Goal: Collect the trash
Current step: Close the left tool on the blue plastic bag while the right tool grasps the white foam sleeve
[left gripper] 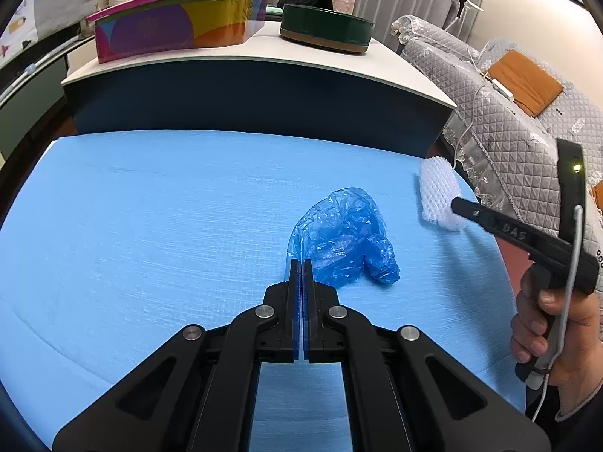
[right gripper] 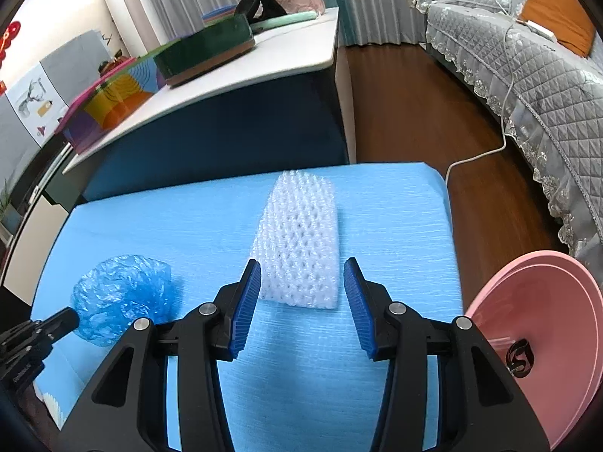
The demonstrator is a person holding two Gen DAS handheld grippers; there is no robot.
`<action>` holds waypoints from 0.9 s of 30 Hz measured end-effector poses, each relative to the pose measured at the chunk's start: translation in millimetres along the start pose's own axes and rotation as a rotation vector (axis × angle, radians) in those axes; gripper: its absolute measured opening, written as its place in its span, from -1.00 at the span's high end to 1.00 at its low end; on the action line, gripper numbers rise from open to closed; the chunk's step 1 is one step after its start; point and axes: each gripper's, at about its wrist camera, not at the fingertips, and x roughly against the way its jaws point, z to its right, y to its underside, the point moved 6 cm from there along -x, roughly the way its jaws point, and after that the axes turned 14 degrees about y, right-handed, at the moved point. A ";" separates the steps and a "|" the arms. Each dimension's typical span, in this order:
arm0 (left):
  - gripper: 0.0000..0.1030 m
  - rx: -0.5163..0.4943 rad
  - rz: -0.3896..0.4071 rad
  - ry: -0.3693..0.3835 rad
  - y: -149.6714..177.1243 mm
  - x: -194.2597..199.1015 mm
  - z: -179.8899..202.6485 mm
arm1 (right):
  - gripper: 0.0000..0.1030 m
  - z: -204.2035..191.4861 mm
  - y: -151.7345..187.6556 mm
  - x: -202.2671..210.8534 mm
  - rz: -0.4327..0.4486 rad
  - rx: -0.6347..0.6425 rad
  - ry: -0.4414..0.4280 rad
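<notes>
A crumpled blue plastic bag (left gripper: pixel 345 235) lies on the blue foam mat (left gripper: pixel 150 226). My left gripper (left gripper: pixel 301 263) is shut, its tips pinching the bag's near edge. The bag also shows in the right wrist view (right gripper: pixel 120 297), with the left gripper's tip (right gripper: pixel 64 320) at it. A white foam net sleeve (right gripper: pixel 299 245) lies flat on the mat. My right gripper (right gripper: pixel 301 275) is open, its blue pads either side of the sleeve's near end, not closed on it. The sleeve (left gripper: pixel 439 197) and the right gripper (left gripper: pixel 458 205) also show at the right of the left wrist view.
A pink basin (right gripper: pixel 546 331) stands off the mat's right edge. Behind the mat is a dark cabinet (left gripper: pixel 264 90) with a colourful box (left gripper: pixel 169 26) and a green round tin (left gripper: pixel 326 28). A grey quilted sofa (right gripper: pixel 527 75) and wood floor (right gripper: pixel 414 113) lie to the right.
</notes>
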 end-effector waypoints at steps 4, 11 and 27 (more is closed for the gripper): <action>0.99 0.003 0.003 0.004 -0.3 1.1 -1.1 | 0.20 -3.4 2.3 -6.3 -0.013 0.012 0.016; 0.99 -0.003 0.008 0.006 -1.6 1.8 0.1 | 0.75 -10.2 3.2 -4.8 -0.004 0.048 0.031; 0.99 -0.032 0.026 0.000 -5.7 4.2 3.6 | 0.78 -17.0 3.5 54.4 0.086 0.102 -0.005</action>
